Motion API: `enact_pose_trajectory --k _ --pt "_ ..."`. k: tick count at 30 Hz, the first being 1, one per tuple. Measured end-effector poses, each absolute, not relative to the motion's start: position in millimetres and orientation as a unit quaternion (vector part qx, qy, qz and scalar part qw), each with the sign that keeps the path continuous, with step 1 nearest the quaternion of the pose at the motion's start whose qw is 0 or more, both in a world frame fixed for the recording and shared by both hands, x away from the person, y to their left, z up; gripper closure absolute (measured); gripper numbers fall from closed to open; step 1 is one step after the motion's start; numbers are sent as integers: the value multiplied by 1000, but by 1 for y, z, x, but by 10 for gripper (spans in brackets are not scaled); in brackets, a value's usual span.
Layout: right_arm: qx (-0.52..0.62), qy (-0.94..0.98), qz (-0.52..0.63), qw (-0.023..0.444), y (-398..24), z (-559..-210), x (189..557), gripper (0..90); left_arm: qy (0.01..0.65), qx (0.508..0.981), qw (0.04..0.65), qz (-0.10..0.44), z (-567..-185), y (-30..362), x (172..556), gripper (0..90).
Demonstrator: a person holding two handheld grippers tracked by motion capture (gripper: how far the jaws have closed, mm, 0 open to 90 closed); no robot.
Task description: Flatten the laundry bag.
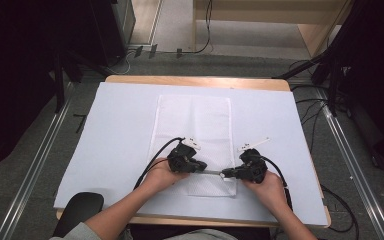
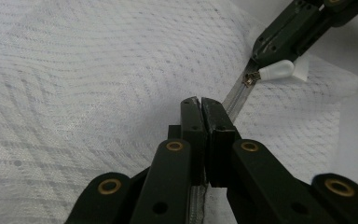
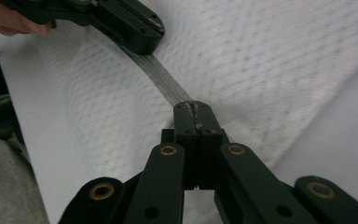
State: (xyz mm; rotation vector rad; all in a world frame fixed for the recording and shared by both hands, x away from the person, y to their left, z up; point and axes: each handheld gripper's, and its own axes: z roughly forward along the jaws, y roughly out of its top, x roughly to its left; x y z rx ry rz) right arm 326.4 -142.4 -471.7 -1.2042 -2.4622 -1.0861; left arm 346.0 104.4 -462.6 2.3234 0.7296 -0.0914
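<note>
Zipper tape (image 2: pixel 239 95) taut between both shut grippers, over mesh bag (image 1: pixel 192 125), seemingly.

Two forearms coming in from the bottom of the frame, converging at lower centre, left gripper (image 1: pixel 203 168) and right gripper (image 1: pixel 226 174) pointing at each other tip to tip, both pairs of jaws pressing fully together, hands wrapping the gripper bodies

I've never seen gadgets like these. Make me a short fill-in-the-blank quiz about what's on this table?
1. The white mesh bag lies on a ____ table cover.
2. Both tongs, left and right, are clamped on the bag's ____.
3. The pull tab by the right tongs is ____ in colour.

Missing words: white; zipper; white
</note>
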Motion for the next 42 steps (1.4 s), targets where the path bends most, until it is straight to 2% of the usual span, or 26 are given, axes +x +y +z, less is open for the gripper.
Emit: enact_pose_trajectory --k 3,9,19,42 --pt "-397 -841 -358 84 -136 -471 324 900 281 895 345 -37 -463 105 346 894" --pt "-398 -835 -368 92 -130 -473 327 900 285 892 347 -47 -461 104 347 868" --pt "-397 -843 -361 30 -146 -462 320 900 289 879 373 -67 -447 101 344 847" --pt "-381 -859 -340 -15 -147 -467 311 900 316 880 338 -107 -462 81 343 797"
